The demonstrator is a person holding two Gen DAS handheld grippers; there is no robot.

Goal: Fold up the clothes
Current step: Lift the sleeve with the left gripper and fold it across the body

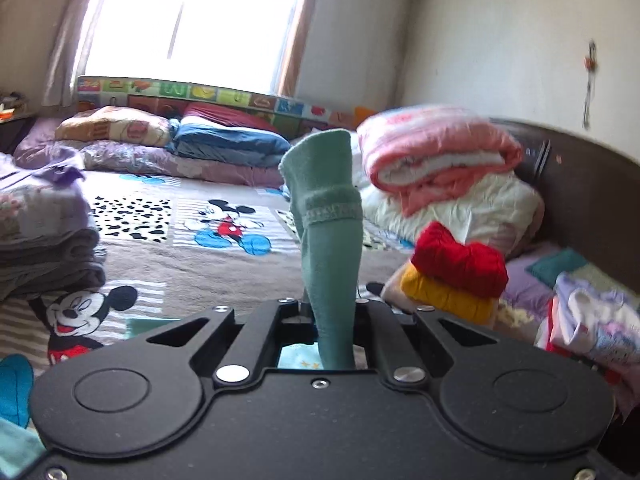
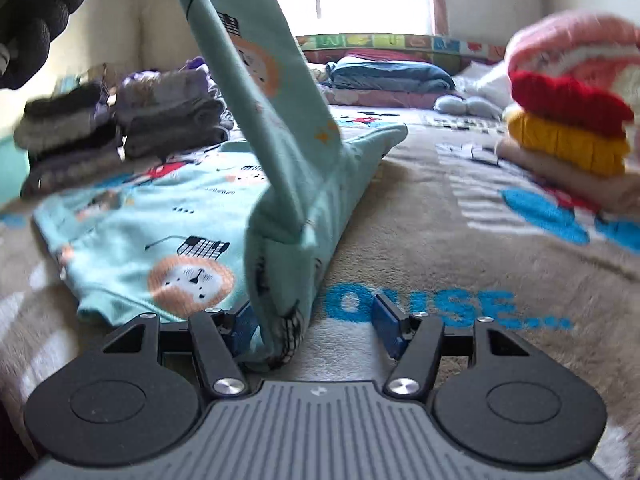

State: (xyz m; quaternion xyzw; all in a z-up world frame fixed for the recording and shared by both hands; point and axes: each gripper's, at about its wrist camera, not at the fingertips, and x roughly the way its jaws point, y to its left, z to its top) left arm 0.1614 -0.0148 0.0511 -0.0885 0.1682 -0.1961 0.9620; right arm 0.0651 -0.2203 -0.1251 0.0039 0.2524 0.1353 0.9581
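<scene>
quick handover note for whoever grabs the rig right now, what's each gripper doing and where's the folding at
Left gripper: shut on the green cuff of the lion-print top, lifted.
Right gripper: open, low over the blanket, the top's folded edge between its fingers, not clamped.
Top lies mostly flat on the blanket, one part pulled up.
Done: folded stacks, grey pile to the left, red and yellow knits to the right.
Left: finish folding the top, then stack it.

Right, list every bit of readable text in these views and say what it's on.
"OUSE...." in blue letters on the beige cartoon-mouse bedspread, its start hidden by the mint lion-print garment.
Lettering on the colourful picture-tile headboard panel: too blurred to read.
</scene>
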